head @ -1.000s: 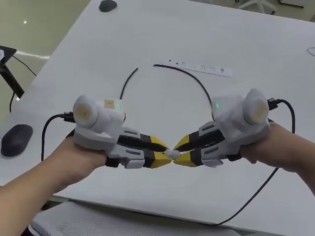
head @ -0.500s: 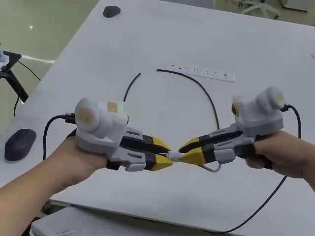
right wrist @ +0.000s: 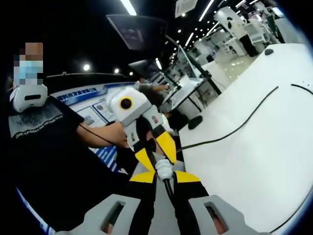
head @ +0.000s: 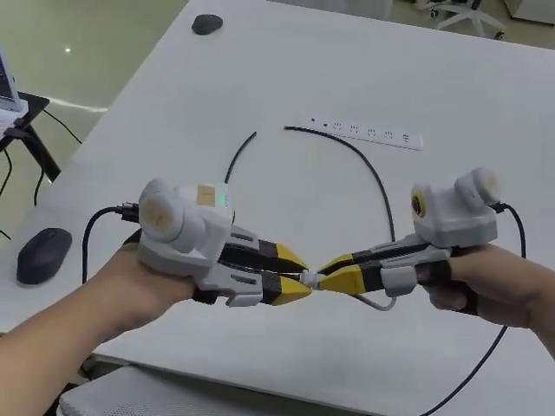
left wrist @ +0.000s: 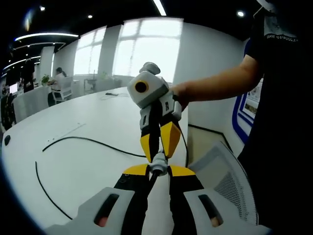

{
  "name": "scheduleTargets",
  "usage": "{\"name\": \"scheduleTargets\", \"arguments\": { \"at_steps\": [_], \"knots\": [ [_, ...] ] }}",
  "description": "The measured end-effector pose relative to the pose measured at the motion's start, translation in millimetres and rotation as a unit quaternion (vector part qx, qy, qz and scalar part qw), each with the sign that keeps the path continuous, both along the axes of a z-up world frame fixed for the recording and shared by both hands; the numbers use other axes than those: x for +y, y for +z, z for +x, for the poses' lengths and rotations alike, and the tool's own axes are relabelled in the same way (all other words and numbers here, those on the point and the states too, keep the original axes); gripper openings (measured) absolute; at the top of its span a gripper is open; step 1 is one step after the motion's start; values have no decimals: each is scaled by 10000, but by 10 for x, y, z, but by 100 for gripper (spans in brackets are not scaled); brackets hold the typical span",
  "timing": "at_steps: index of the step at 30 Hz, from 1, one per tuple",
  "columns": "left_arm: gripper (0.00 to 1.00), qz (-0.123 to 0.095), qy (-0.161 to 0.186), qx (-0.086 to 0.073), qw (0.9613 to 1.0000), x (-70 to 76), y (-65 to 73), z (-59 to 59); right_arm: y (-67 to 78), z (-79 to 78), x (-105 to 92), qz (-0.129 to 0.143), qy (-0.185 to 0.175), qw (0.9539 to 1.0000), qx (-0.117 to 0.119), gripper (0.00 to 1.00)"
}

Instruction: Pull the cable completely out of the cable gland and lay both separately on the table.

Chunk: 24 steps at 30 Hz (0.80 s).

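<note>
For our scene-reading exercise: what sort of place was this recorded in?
Probably an open-plan office or lab: a large white table with a long white power strip and a black computer mouse, plus ceiling strip lights.

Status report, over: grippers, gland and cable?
Left gripper shut on cable gland, right gripper shut on cable, tip to tip above table. Cable not yet out. Power strip lies far behind.

Hard plastics on a matt white table

The left gripper (head: 300, 283) and right gripper (head: 328, 279) have glossy yellow plastic tips on matt black-and-grey plastic bodies. The small white plastic cable gland (head: 310, 279) is smooth with a slight sheen, and the thin black cable (head: 368, 169) has a smooth, rubbery jacket. The broad white tabletop (head: 286, 69), the long white plastic power strip (head: 368, 134) and the dark oval computer mouse (head: 43, 254) all look matt.
</note>
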<state>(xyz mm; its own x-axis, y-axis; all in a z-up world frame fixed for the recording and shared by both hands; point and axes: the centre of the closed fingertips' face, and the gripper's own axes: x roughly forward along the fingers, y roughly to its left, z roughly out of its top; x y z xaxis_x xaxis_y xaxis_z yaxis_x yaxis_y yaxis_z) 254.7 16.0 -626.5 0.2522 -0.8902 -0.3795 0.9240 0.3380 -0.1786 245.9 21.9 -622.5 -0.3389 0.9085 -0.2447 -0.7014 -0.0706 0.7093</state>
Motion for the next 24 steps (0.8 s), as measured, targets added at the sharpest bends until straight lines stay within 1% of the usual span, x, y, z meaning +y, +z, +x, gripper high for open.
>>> {"name": "scheduleTargets", "arguments": {
  "at_steps": [4,7,8,10,11,13,14,15,16,17,18,19,20,21,22,24],
  "knots": [
    [14,7,-27,22,10000,-6,-14,-17,-11,-35,9,-27,71,10000,-61,9],
    [14,21,-39,109,9999,-14,-33,-37,-40,-71,19,-73,148,9997,-194,9],
    [14,15,-52,109,9999,-21,-33,-44,-49,-90,16,-114,222,9992,-298,8],
    [14,36,-3,171,9998,-7,-58,-32,-61,-55,35,-22,302,9951,-944,8],
    [14,-19,37,310,9995,-1,-61,-36,-64,-68,31,-90,303,9951,-938,7],
    [14,-61,69,311,9995,24,-67,-13,-59,-49,43,-92,340,9892,-1425,7],
    [14,-105,96,406,9991,28,-62,-15,-54,-60,45,-106,400,9852,-1665,7],
    [14,-123,104,455,9988,28,-61,-20,-52,-68,44,-129,434,9825,-1808,7],
    [14,-118,107,437,9989,29,-60,-18,-46,-69,47,-153,431,9798,-1947,7],
    [14,-115,108,431,9989,30,-59,-18,-44,-67,50,-165,440,9756,-2147,7],
    [14,-127,116,466,9988,36,-61,-14,-45,-64,51,-167,470,9702,-2372,7],
    [14,-185,140,587,9980,33,-60,-23,-48,-72,49,-194,502,9626,-2654,7],
    [14,-210,174,618,9977,38,-62,-14,-51,-58,51,-211,491,9530,-2983,7],
    [14,-275,198,685,9971,43,-59,-7,-49,-59,54,-213,520,9441,-3248,7],
    [14,-346,204,836,9957,43,-60,-15,-53,-82,52,-223,592,9326,-3553,7],
    [14,-389,181,904,9950,39,-67,-26,-82,-75,35,-263,668,9176,-3911,7]
  ]
}}
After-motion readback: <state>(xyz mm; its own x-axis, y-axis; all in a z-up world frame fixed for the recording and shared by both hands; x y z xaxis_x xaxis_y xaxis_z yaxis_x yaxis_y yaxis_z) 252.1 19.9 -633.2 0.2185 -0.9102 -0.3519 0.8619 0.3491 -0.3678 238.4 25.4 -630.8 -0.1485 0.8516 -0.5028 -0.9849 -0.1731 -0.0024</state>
